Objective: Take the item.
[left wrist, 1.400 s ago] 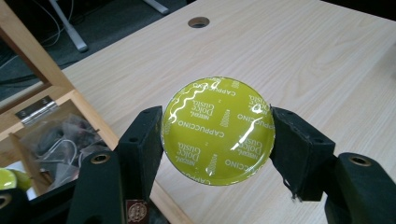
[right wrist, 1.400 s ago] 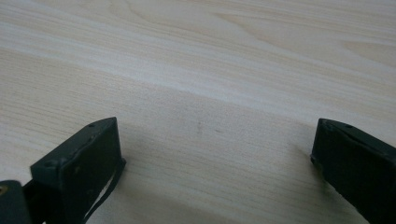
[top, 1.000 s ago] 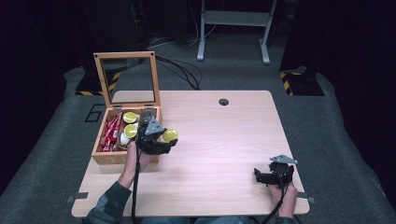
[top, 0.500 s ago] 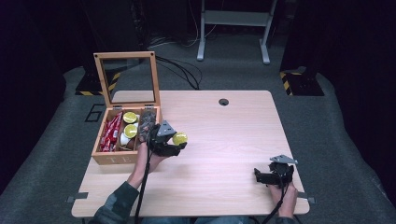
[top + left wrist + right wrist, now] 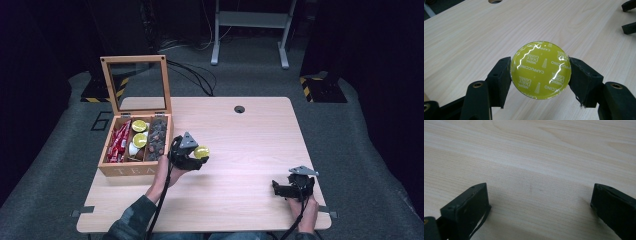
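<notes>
A yellow-green coffee capsule (image 5: 541,69) with "Cappuccino" printed on its foil lid sits clamped between both jaws of my left gripper (image 5: 540,72). In the high view the capsule (image 5: 201,152) hangs just above the wooden table (image 5: 240,145), to the right of the open wooden tea box (image 5: 134,169), and my left gripper (image 5: 196,156) is shut on it. My right gripper (image 5: 278,188) rests low at the table's front right. Its jaws stand wide apart over bare wood in the right gripper view, my right gripper (image 5: 537,202) holding nothing.
The tea box holds red sachets (image 5: 118,142), two more yellow-green capsules (image 5: 139,126) and dark items in its right compartment; its glass lid (image 5: 134,82) stands upright at the back. A cable hole (image 5: 239,109) lies near the table's far edge.
My left gripper has carried the capsule to the right, away from the tea box, and a little lower. The right gripper has stayed where it was.
</notes>
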A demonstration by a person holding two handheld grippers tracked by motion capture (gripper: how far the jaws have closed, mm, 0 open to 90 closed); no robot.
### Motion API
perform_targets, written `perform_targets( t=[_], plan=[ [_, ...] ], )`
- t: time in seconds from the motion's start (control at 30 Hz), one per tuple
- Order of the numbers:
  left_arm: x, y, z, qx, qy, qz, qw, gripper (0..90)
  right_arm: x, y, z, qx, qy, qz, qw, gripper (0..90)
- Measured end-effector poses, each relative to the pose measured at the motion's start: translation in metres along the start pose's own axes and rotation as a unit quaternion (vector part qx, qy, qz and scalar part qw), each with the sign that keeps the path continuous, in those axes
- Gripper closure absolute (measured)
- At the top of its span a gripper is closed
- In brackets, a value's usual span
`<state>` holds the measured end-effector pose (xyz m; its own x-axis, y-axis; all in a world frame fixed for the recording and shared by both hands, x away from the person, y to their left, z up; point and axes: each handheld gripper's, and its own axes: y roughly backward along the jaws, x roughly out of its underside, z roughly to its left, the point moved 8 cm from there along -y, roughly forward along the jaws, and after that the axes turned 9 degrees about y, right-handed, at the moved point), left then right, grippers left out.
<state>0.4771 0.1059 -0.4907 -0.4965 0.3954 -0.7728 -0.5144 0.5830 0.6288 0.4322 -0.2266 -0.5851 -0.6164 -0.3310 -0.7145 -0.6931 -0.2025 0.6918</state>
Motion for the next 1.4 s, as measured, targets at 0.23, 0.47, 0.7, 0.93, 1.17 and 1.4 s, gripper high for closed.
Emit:
perform_targets(
  t=[0.23,0.47,0.7,0.93,1.17,1.4],
  plan=[
    [0.002,-0.017,-0.009,0.01,-0.001,0.008,0.9999,37.9,0.0,0.0,0.0,0.0,0.001,0.0,1.0,0.9],
    [0.005,-0.035,-0.017,0.019,0.004,0.017,0.9997,37.9,0.0,0.0,0.0,0.0,0.0,0.0,1.0,0.9],
    [0.01,-0.05,-0.021,0.024,0.002,0.033,0.9992,37.9,0.0,0.0,0.0,0.0,0.002,0.0,1.0,0.9],
    [0.016,-0.064,-0.025,0.028,0.0,0.05,0.9983,37.9,0.0,0.0,-0.001,0.001,0.004,0.0,1.0,0.9],
    [0.021,-0.076,-0.029,0.032,-0.002,0.06,0.9977,37.8,0.0,0.0,0.0,0.001,0.003,0.001,1.0,1.0],
    [0.022,-0.08,-0.03,0.033,0.0,0.065,0.9973,37.7,0.0,0.0,0.0,0.001,0.003,0.001,1.0,1.0]
  ],
)
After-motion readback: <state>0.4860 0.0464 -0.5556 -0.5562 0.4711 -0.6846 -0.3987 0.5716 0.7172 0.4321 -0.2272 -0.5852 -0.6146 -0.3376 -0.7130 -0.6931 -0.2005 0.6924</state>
